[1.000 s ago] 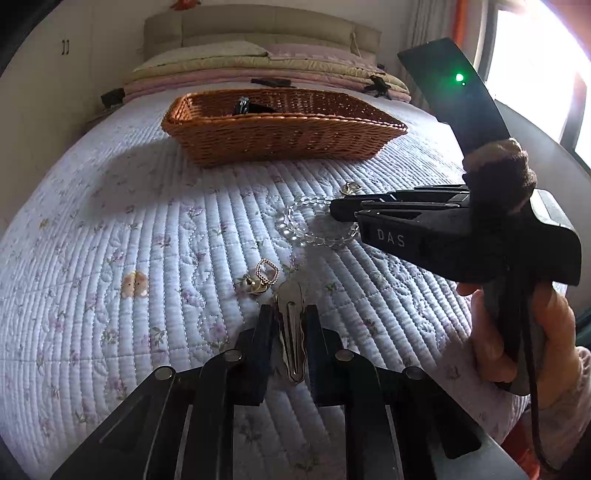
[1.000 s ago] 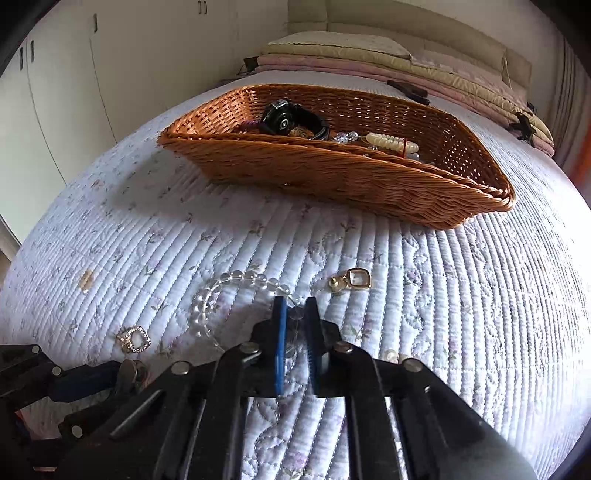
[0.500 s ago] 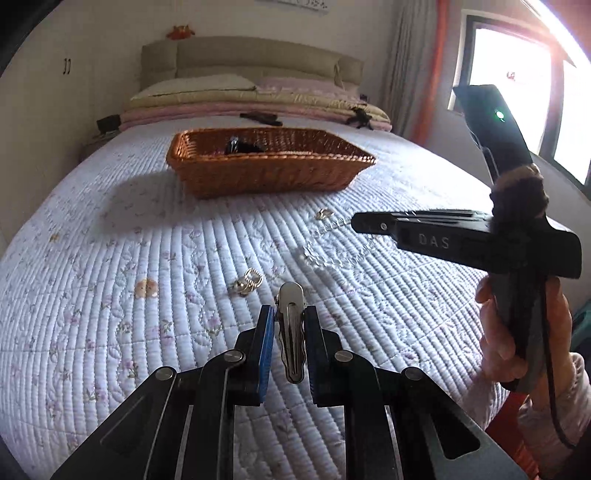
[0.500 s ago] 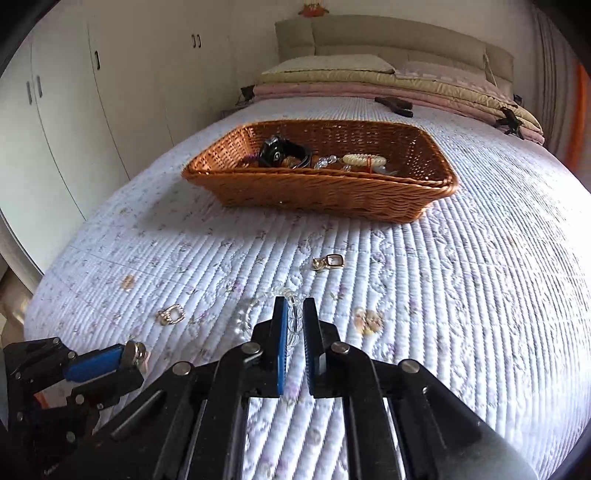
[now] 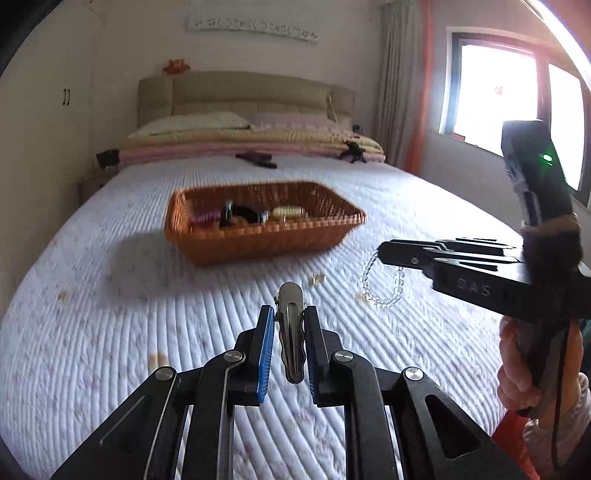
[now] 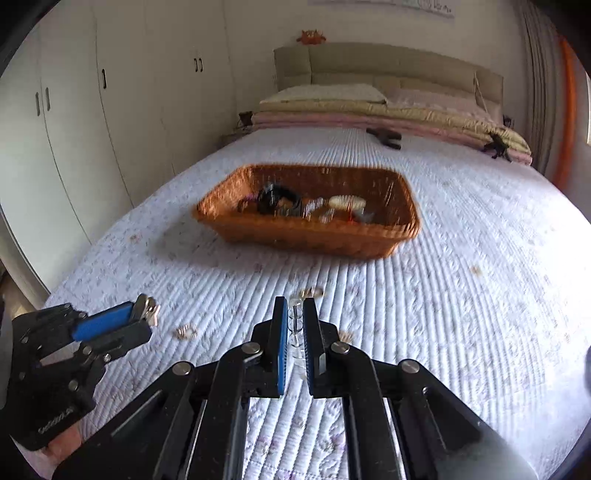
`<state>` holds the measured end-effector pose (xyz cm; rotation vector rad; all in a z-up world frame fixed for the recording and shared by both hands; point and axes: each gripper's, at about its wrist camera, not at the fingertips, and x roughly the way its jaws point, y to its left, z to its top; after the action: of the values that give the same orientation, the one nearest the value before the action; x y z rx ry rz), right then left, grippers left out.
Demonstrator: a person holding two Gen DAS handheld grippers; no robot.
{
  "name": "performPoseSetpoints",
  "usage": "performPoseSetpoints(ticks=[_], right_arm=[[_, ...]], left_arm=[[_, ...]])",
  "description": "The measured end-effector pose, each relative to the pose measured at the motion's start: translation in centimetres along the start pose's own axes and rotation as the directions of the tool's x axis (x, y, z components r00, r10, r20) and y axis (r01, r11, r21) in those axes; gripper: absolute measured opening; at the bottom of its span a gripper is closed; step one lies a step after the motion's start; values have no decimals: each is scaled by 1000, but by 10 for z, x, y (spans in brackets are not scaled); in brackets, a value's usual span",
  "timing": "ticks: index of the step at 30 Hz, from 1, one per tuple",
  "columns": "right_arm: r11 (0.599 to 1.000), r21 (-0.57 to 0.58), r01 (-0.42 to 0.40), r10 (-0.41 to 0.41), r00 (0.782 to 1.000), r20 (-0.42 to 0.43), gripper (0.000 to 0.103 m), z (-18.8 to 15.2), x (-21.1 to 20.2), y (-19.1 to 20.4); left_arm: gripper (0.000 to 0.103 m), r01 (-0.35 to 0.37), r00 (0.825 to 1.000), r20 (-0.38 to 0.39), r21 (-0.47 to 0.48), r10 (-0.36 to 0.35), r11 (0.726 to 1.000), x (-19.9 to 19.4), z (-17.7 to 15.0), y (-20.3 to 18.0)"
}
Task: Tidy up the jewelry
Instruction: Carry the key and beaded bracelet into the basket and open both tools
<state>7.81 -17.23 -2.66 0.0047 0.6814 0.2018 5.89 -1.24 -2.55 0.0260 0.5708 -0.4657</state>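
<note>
L view – bracelet (image 5: 382, 282) dangling, R view – beads only

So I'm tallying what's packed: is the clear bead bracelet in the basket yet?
Out. The bead bracelet hangs from the right tool, short of the basket.

We read "DAS" in pale letters on the black side of the right gripper (image 5: 384, 254), behind its fingertips. A small pale line of print runs along the body of the left gripper (image 6: 147, 314), too blurred to read. The wall banner (image 5: 253, 26) far ahead carries illegible script.
</note>
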Motion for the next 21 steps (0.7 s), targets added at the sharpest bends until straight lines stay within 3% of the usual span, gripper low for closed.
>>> performPoseSetpoints(ticks=[9, 13, 21], right_arm=[[999, -6, 32, -31, 992, 119, 10, 70, -9, -16], [1000, 9, 30, -31, 992, 121, 10, 102, 15, -28], [998, 67, 2, -5, 999, 46, 10, 137, 97, -57]], left_arm=[[16, 40, 999, 32, -12, -40, 999, 44, 81, 17], [16, 51, 999, 8, -56, -51, 997, 86, 117, 29], [16, 45, 996, -77, -127, -55, 991, 173, 144, 49]])
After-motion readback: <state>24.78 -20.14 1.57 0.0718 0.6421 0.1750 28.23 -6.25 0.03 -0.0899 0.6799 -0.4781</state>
